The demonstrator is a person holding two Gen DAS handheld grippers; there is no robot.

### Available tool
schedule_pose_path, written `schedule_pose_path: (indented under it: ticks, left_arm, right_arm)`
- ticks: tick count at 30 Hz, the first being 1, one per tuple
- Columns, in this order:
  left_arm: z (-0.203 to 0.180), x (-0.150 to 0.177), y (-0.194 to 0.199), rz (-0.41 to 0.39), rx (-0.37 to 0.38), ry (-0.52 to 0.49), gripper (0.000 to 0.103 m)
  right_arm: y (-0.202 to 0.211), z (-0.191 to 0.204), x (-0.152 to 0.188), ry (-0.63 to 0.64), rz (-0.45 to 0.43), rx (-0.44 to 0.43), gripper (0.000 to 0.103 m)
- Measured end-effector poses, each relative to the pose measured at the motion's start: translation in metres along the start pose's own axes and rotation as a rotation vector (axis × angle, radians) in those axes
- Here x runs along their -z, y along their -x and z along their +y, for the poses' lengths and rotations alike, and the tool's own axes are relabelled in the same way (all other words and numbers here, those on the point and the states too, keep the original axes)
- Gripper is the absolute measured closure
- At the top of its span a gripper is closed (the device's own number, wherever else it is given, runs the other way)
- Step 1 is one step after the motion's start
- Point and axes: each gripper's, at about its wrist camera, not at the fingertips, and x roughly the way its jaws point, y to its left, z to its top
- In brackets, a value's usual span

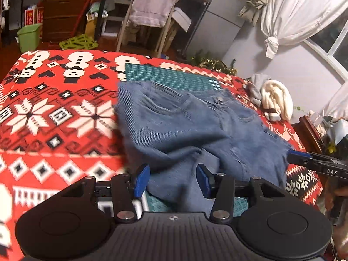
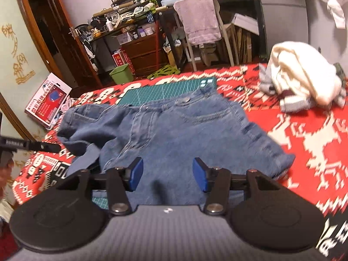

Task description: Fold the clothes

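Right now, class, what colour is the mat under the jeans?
Green, with a pale grid; mat shows best in the left wrist view.

Right tongs (image 2: 168,174) hung spread wide above the blue denim shorts (image 2: 174,130).

The shorts lay rumpled on a red patterned blanket (image 2: 304,139), waistband over a green cutting mat (image 2: 165,91); a cream garment pile (image 2: 304,82) sat well apart.

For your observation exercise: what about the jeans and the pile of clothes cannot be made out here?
- Jeans legs: both views, hidden behind the gripper bodies at the bottom edge.
- Green mat: both views, mostly covered by the jeans.
- Pile of clothes: both views, bunched, so the number of garments is unclear.
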Motion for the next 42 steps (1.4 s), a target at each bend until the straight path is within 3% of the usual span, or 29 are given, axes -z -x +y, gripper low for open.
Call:
schedule_pose_path:
  ticks: [7,10,15,18,20,23,24,29,34,37,42]
  left_arm:
    - [-0.059,0.026,-0.023,-0.036,-0.104,-0.18,0.057]
    - [-0.08,0.03,-0.043,-0.022,-0.219,-0.293,0.057]
    - [-0.104,0.041,-0.073,0.0,-0.348,-0.461,0.057]
    - [-0.105,0.046,-0.082,-0.003,-0.408,-0.486,0.057]
    - [-0.101,0.046,-0.085,-0.012,-0.424,-0.474,0.066]
    - [-0.092,0.042,-0.081,-0.037,-0.406,-0.407,0.077]
    - [-0.087,0.04,-0.078,-0.047,-0.39,-0.364,0.096]
    - [-0.062,0.03,-0.041,-0.142,-0.337,-0.15,0.097]
    - [-0.019,0.023,0.016,-0.257,-0.238,0.147,0.097]
    - [0.006,0.027,0.041,-0.297,-0.181,0.309,0.098]
    - [0.041,0.047,0.068,-0.343,-0.164,0.493,0.098]
  right_arm:
    - [0.001,0.001,0.014,-0.055,0.015,-0.02,0.048]
    - [0.004,0.001,0.017,-0.059,0.015,-0.019,0.047]
    - [0.009,-0.005,0.022,-0.088,0.013,-0.014,0.046]
    - [0.011,-0.008,0.024,-0.103,0.008,-0.01,0.046]
    - [0.011,-0.01,0.025,-0.109,0.006,-0.008,0.045]
    - [0.011,-0.012,0.025,-0.117,0.006,-0.007,0.045]
    - [0.011,-0.013,0.026,-0.119,0.005,-0.006,0.045]
    - [0.015,-0.019,0.024,-0.134,-0.006,0.005,0.045]
    - [0.021,-0.03,0.02,-0.166,-0.031,0.026,0.045]
    - [0.024,-0.038,0.019,-0.196,-0.049,0.048,0.045]
    - [0.033,-0.055,0.021,-0.256,-0.08,0.118,0.045]
